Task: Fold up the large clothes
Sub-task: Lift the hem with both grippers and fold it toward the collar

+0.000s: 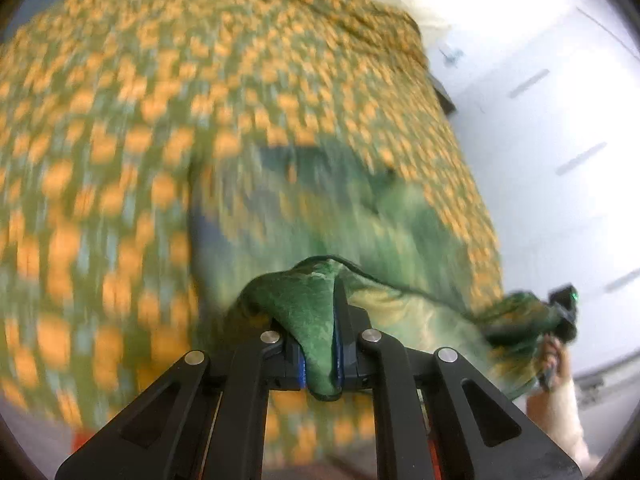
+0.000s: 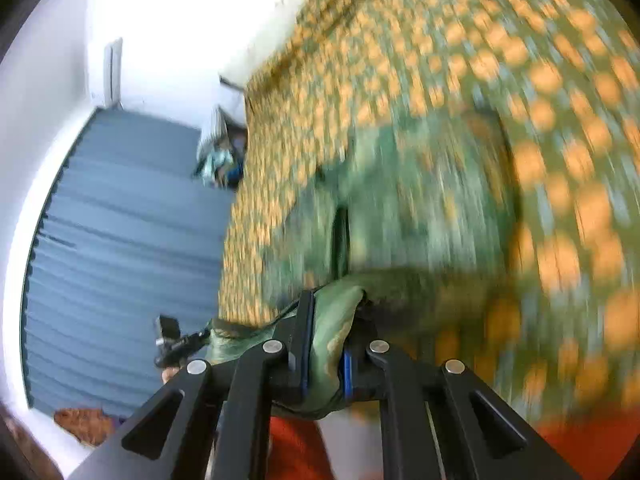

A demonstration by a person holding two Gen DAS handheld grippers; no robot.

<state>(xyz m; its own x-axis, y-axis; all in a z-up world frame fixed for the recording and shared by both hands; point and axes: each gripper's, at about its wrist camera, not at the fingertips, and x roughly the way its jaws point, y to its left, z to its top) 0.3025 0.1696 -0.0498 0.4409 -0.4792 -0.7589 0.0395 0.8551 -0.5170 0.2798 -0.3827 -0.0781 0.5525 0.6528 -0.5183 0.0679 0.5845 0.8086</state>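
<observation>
1. Task object: a green garment (image 1: 360, 216) lies over a bed covered by an orange-and-green patterned bedspread (image 1: 120, 120). It occupies the centre and lower centre of both wrist views. Motion blur hides its outline and type.

2. Left gripper (image 1: 320, 320): jaws closed down on a bunched green edge of the garment, the cloth pinched between the blue pads and spilling out on both sides.

3. Right gripper (image 2: 328, 320): likewise closed on a fold of the same garment, paler cloth wedged between its fingers.

4. Pose: each gripper appears in the other's view, the right one at the lower right of the left view, the left one at the lower left of the right view. A taut hem runs between them. Both grippers sit at the near edge of the bed, pointing across it, well apart along one garment edge.

5. Progress, as judged: early to middle. One edge is gripped at two points and appears lifted; no finished, squared fold is visible. Carrying the edge across, laying it down and any further folds remain.

6. Surroundings: white wall and grey pleated curtain (image 2: 120, 220) at the left of the right view.
</observation>
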